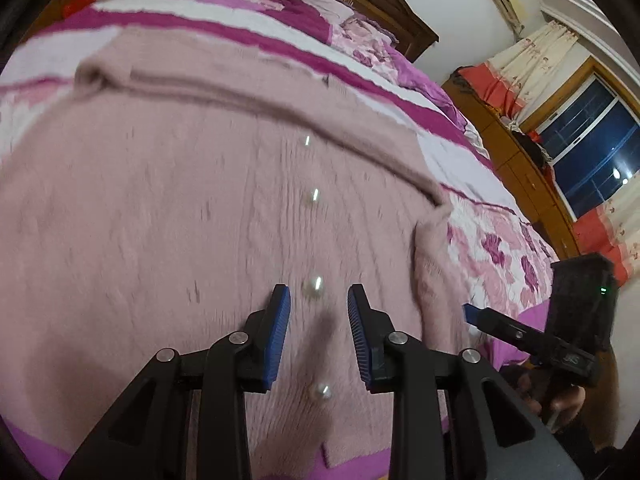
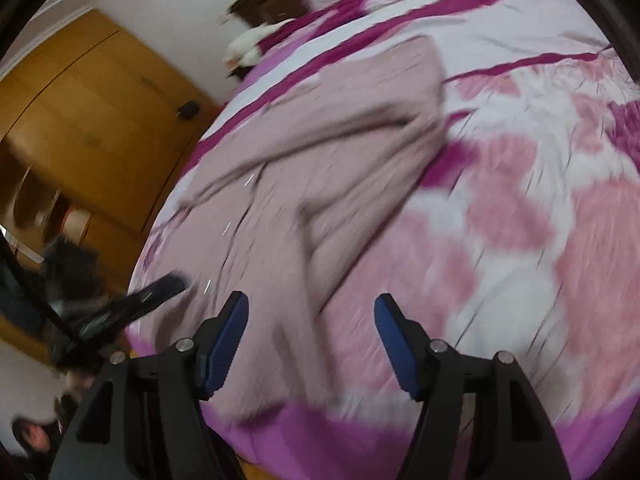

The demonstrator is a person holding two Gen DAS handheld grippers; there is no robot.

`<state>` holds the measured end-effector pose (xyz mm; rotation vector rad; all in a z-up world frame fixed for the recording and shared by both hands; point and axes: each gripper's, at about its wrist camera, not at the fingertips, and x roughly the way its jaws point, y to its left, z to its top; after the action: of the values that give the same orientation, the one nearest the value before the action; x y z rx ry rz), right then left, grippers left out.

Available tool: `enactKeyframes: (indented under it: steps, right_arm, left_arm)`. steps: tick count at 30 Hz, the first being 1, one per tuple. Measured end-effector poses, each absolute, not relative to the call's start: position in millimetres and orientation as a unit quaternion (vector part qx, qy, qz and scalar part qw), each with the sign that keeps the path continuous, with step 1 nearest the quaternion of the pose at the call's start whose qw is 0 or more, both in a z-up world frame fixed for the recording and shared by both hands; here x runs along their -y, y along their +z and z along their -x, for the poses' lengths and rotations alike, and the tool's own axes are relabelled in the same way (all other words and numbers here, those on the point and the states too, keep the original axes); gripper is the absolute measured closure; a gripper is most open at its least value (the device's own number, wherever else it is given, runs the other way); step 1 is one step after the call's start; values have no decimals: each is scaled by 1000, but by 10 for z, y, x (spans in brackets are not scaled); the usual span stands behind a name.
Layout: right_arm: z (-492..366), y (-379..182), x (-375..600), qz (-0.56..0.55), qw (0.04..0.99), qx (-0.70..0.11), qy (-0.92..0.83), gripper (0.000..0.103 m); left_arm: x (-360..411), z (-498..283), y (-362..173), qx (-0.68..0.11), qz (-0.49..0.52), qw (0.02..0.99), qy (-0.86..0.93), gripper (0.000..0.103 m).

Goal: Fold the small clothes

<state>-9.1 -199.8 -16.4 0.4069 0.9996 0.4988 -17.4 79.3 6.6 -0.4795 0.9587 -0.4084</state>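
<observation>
Both wrist views look down close — sharing the pink cardigan (image 1: pixel 180 208) (image 2: pixel 320 168).

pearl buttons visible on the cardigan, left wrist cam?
4, in a line down the cardigan: one nearest the camera, one between the open left tongs at, one mid-front, one farthest, blurred. More may be hidden.

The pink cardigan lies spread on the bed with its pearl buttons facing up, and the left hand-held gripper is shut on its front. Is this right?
Not fully. The left hand-held gripper is open and holds nothing: the left wrist view shows its blue fingers apart, with a pearl button in the gap between them. The pink cardigan does lie spread on the bed, buttons up.
</observation>
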Motion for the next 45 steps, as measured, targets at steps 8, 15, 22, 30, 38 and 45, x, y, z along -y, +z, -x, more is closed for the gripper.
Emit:
enactKeyframes:
  steps: [8,15,22,30,38,45]
  right_arm:
    - [69,-350,1704,-174,837,-469,224,94]
    - [552,-50,2037,-217,842,-434,235,94]
    - [990,2,2387,-218,844,-442,213,94]
    - [1029,-178,2415,-213,839,-455,209,94]
    - [885,-433,2331,-181,842,-478,172,92]
    - [691,-630,2438,-252,826,-466,195,91]
  left_arm:
    - [-856,282,-113,-429,250,845,-200,97]
    - [-1081,505,-6,-426,264,845,-190,97]
    - [-1889,1007,384,-368,265,890,-54,82]
    - [-2682,1367,207,-377,281,882,8,79]
    - [-2651,1239,-212,-387,324,863,10,79]
    - [-2554,1225,-392,-356,367,859,-19,103]
